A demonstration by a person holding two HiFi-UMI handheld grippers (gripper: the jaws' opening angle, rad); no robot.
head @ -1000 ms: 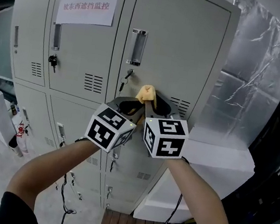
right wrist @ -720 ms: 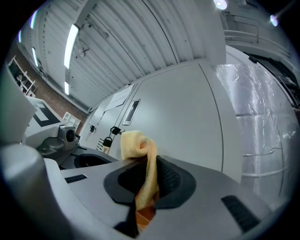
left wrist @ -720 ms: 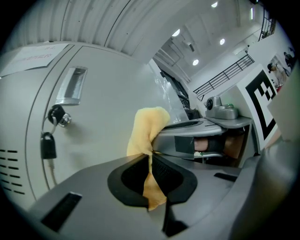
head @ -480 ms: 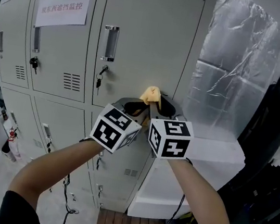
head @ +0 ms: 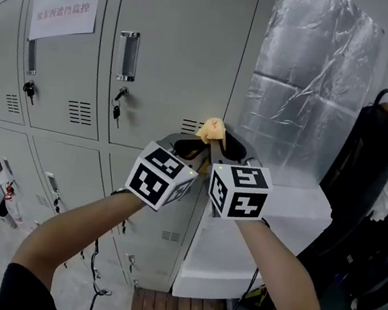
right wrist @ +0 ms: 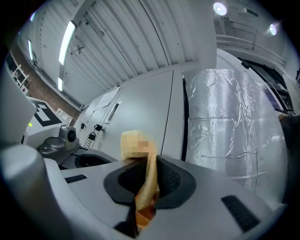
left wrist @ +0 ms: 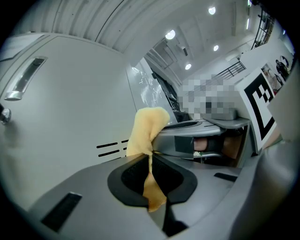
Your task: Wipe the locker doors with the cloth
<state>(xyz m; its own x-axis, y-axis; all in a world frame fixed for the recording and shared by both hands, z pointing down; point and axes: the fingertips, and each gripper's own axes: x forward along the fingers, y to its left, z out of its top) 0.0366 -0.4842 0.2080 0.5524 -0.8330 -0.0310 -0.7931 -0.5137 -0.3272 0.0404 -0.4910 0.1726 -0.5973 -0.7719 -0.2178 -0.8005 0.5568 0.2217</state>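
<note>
Left tongs [left wrist: 150, 158] and right tongs [right wrist: 149, 165] both pinch the cloth [head: 211, 128] near the locker door [head: 181, 54]; wiping step, next press and sweep.

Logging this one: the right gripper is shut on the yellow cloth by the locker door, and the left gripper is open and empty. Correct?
Not quite. The left gripper is not open and empty: the left gripper view shows it shut on the yellow cloth too. The right gripper is shut on that cloth by the locker door, as stated.
</note>
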